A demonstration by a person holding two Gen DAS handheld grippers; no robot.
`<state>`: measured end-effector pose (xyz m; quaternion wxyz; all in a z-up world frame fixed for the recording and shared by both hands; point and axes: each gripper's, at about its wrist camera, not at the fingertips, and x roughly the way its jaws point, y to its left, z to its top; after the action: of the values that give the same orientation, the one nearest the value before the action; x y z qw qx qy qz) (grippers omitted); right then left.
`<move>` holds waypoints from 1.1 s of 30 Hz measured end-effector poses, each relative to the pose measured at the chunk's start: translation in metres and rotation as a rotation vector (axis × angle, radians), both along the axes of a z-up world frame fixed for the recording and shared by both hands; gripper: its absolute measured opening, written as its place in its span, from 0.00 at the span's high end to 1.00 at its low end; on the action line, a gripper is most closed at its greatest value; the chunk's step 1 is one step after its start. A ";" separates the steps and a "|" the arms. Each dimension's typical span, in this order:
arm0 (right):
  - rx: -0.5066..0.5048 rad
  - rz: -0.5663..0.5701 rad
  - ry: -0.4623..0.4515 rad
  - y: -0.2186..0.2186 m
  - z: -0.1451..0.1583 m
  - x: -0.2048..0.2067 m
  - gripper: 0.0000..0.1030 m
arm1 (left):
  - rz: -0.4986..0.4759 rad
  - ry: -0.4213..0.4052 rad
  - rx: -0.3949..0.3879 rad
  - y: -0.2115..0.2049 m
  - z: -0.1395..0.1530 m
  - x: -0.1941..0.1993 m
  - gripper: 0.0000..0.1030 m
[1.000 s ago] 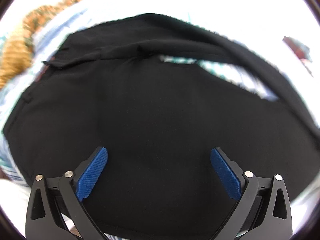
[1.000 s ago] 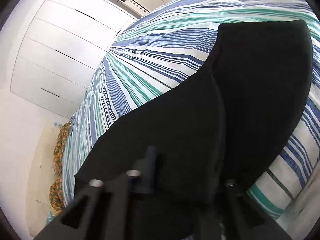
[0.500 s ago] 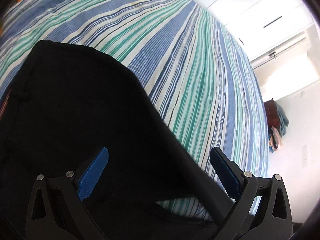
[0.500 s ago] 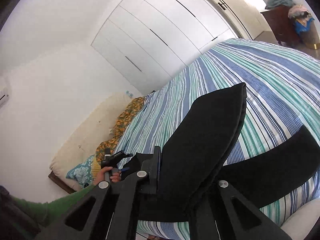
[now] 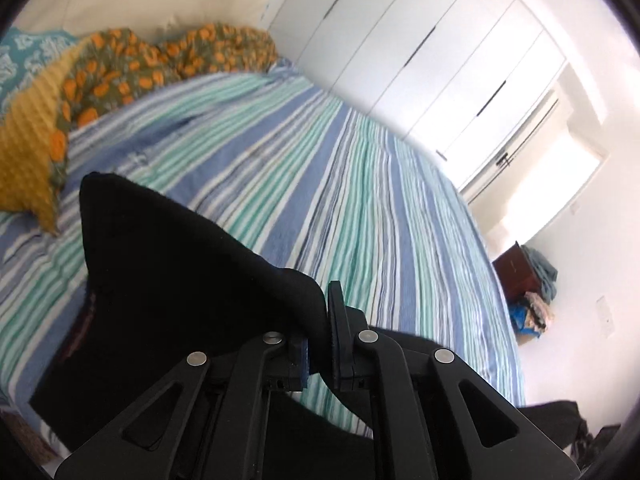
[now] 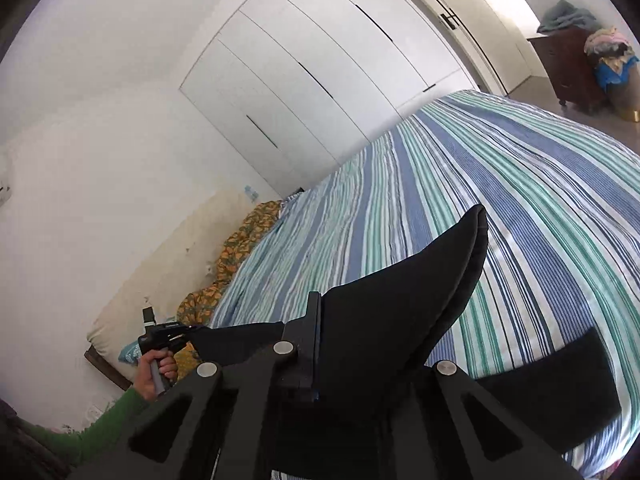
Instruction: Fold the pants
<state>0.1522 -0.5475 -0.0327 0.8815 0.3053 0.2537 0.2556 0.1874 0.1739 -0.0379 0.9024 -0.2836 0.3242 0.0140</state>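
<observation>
Bedroom with a striped blue, green and white bedspread (image 5: 360,184), white wardrobe doors (image 6: 320,68) at far side, orange floral bedding (image 5: 132,68) far left. No readable writing. Black pants (image 5: 168,272) lifted above near edge, clamped in left gripper (image 5: 318,320) and right gripper (image 6: 320,344).

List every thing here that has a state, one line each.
Black pants: lifted off the bed, pinched in both grippers.
Left gripper: shut on the pants.
Right gripper: shut on the pants.
Striped bedspread: spread flat.
Wardrobe doors: closed.
</observation>
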 end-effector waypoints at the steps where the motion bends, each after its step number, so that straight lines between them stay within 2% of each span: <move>1: 0.000 0.003 -0.013 -0.001 0.005 0.006 0.95 | 0.010 -0.016 -0.005 0.003 0.000 -0.024 0.92; 3: -0.021 -0.007 -0.004 -0.005 0.005 0.012 0.95 | 0.027 0.006 -0.043 -0.001 -0.026 -0.064 0.91; 5: -0.031 -0.036 0.062 -0.017 -0.015 0.011 0.95 | 0.041 0.090 -0.074 -0.017 -0.078 -0.095 0.91; 7: -0.044 -0.072 0.190 -0.032 -0.050 0.011 0.95 | 0.033 0.220 -0.090 -0.040 -0.140 -0.113 0.91; 9: -0.136 -0.123 0.345 -0.043 -0.096 0.009 0.95 | 0.016 0.329 -0.112 -0.054 -0.185 -0.117 0.91; 10: -0.204 -0.136 0.419 -0.047 -0.117 0.010 0.95 | 0.019 0.347 -0.123 -0.058 -0.198 -0.122 0.91; 11: -0.269 -0.146 0.489 -0.048 -0.138 0.009 0.95 | 0.026 0.348 -0.119 -0.059 -0.202 -0.125 0.91; 13: -0.303 -0.153 0.592 -0.055 -0.166 0.006 0.95 | 0.016 0.326 -0.110 -0.062 -0.194 -0.125 0.91; 16: -0.278 -0.167 0.598 -0.062 -0.176 0.000 0.90 | -0.003 0.298 -0.097 -0.062 -0.185 -0.122 0.90; 18: -0.242 -0.184 0.582 -0.070 -0.174 -0.004 0.75 | 0.007 0.300 -0.107 -0.062 -0.191 -0.127 0.87; 19: -0.225 -0.196 0.571 -0.072 -0.170 -0.009 0.47 | 0.014 0.308 -0.117 -0.061 -0.196 -0.127 0.86; 20: -0.209 -0.212 0.556 -0.076 -0.167 -0.012 0.33 | 0.022 0.315 -0.126 -0.060 -0.200 -0.127 0.86; 21: -0.193 -0.235 0.535 -0.081 -0.163 -0.017 0.23 | 0.026 0.313 -0.137 -0.059 -0.200 -0.127 0.86; 24: -0.116 -0.282 0.520 -0.094 -0.158 -0.030 0.25 | 0.031 0.292 -0.152 -0.055 -0.200 -0.126 0.86; 25: -0.089 -0.303 0.529 -0.099 -0.159 -0.030 0.36 | 0.028 0.284 -0.152 -0.054 -0.199 -0.125 0.86; 26: -0.062 -0.318 0.543 -0.104 -0.162 -0.031 0.59 | 0.026 0.279 -0.149 -0.054 -0.199 -0.128 0.87; 27: -0.052 -0.334 0.566 -0.108 -0.165 -0.031 0.75 | 0.022 0.275 -0.143 -0.054 -0.198 -0.127 0.91; 28: -0.055 -0.342 0.582 -0.111 -0.166 -0.030 0.85 | 0.015 0.268 -0.137 -0.056 -0.197 -0.128 0.91; 29: -0.087 -0.340 0.577 -0.109 -0.163 -0.027 0.85 | 0.007 0.260 -0.129 -0.057 -0.195 -0.128 0.92; 31: -0.239 -0.325 0.502 -0.099 -0.141 -0.017 0.86 | -0.023 0.246 -0.102 -0.066 -0.191 -0.127 0.92; 33: -0.342 -0.335 0.440 -0.097 -0.121 -0.014 0.86 | -0.057 0.273 -0.062 -0.079 -0.192 -0.123 0.92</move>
<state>0.1379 -0.6450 -0.1539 0.8739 0.2379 0.4237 -0.0113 0.0646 0.0948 -0.2303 0.8408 -0.2975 0.4520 0.0168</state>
